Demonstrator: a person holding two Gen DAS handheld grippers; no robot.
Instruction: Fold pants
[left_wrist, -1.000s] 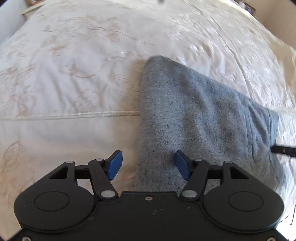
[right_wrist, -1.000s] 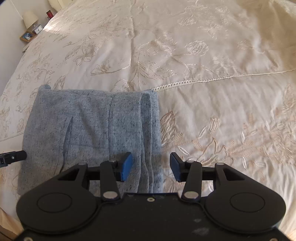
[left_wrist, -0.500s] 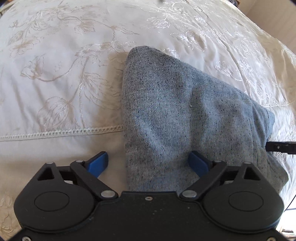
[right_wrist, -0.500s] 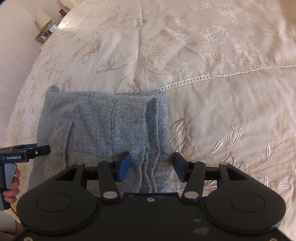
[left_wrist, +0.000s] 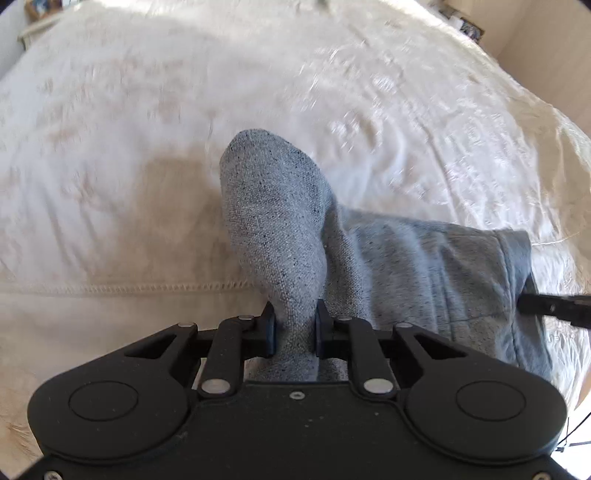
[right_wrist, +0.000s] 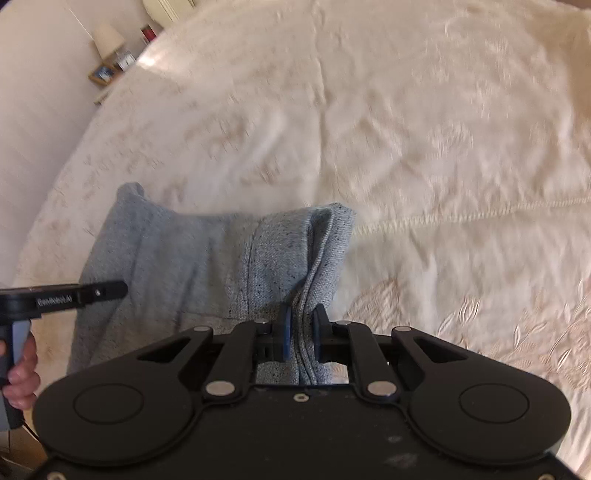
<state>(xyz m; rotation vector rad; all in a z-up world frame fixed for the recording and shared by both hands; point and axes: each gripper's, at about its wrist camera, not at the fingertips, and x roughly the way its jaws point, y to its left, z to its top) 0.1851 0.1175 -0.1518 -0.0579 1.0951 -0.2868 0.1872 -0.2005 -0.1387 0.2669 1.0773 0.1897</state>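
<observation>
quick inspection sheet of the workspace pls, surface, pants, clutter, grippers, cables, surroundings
surface: cream embroidered bedspread with a stitched seam; blurred in both views.
job's things: grey pants, folded into a stack, its near edge raised off the bed by both grippers.
clutter: nothing seen on the bed besides the pants.
grippers: left gripper shut on a bunched near corner of the pants; right gripper shut on the layered edge at the other near corner.
cables: a thin dark cable trails below the left handle.
surroundings: a shelf with a lamp and small items by the wall, at the bed's far left; a person's hand on the left handle.
</observation>
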